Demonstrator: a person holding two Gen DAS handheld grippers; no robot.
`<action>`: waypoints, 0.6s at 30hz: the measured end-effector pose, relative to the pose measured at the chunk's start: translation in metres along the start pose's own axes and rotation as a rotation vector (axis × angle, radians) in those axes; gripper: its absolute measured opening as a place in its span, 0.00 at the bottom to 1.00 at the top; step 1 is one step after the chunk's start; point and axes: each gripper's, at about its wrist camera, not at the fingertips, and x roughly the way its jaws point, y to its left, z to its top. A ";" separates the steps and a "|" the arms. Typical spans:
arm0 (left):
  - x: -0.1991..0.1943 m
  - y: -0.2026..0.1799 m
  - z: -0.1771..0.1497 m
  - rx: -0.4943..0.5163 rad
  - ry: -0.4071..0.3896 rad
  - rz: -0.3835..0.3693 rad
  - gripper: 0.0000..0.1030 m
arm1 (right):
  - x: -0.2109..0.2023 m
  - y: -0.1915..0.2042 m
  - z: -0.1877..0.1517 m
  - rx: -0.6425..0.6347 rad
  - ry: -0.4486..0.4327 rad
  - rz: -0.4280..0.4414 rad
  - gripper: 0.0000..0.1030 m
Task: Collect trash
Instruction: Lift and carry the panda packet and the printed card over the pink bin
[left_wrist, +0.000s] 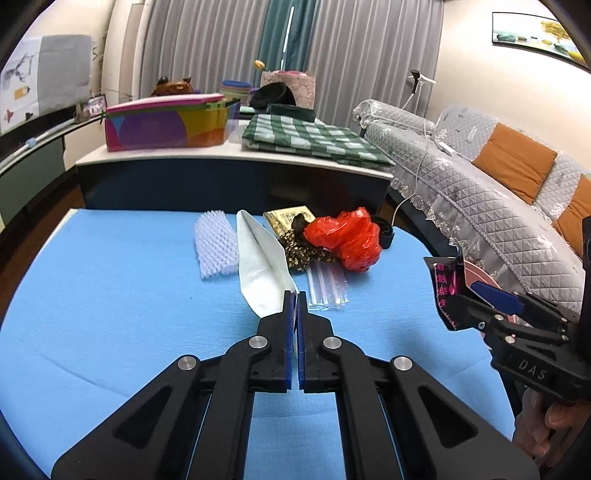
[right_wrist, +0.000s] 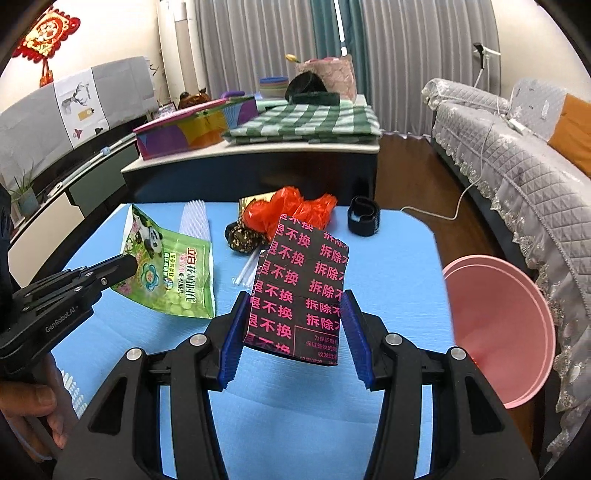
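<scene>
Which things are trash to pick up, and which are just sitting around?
Trash job:
- green pouch, in the left hand-held gripper
- black wrapper with pink writing, in the right hand-held gripper
- red plastic bag
- white foam net
- clear straws
- pink bin

Just lying about:
- checked cloth
- colourful box
- sofa

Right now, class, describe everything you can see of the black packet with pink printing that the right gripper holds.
The black packet is a flat, glossy, plastic-looking pouch covered in rows of bright pink Chinese characters, with a small panel of fine print at its lower edge. It is lightly creased. It stands roughly upright, leaning a little, lifted clear of the blue table. The right gripper clamps it by both side edges between blue ribbed pads; nothing else touches it. The pink bin sits to its right.
</scene>
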 end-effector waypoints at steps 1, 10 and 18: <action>-0.003 -0.001 0.001 0.003 -0.005 -0.002 0.01 | -0.004 -0.002 0.000 0.002 -0.005 -0.003 0.48; -0.020 -0.022 0.002 0.044 -0.038 -0.015 0.01 | -0.036 -0.020 0.003 0.019 -0.063 -0.042 0.48; -0.024 -0.039 0.002 0.068 -0.045 -0.041 0.01 | -0.054 -0.034 0.004 0.020 -0.103 -0.076 0.48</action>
